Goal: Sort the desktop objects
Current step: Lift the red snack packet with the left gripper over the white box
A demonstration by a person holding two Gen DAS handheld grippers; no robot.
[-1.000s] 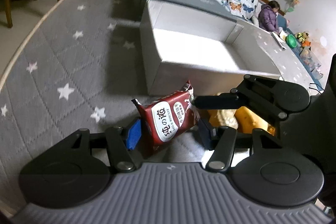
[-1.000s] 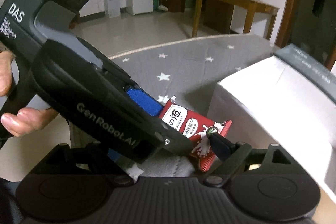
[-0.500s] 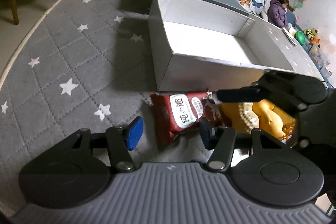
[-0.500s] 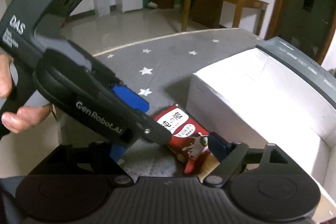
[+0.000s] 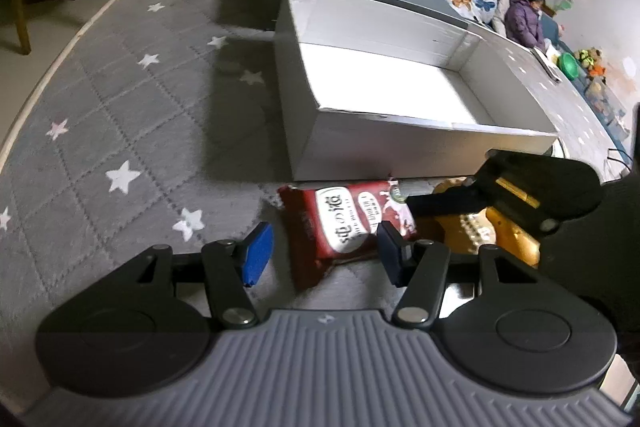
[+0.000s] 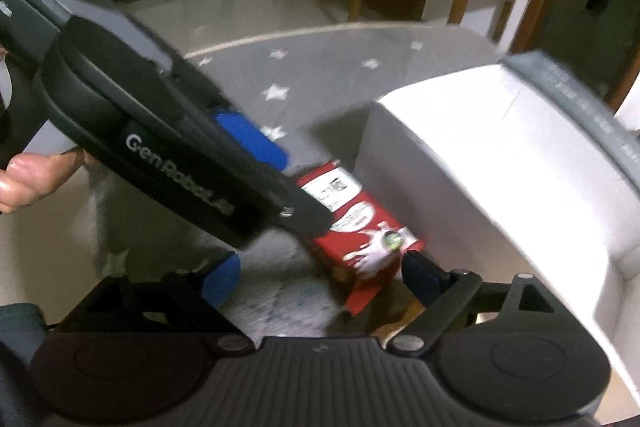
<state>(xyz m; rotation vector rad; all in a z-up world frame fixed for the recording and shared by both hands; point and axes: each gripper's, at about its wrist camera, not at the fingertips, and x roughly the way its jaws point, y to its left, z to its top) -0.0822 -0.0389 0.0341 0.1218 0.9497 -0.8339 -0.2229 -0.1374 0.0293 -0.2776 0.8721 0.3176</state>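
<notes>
The red biscuit packet lies on the star-patterned tabletop just near of the white box, between the wide-spread left gripper fingers, while the equally wide right gripper hides most of a yellow packet.

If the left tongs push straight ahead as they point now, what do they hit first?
Most likely the red biscuit packet, lying on the grey star-patterned cloth between the open left tongs; behind it stands the white cardboard box.
</notes>
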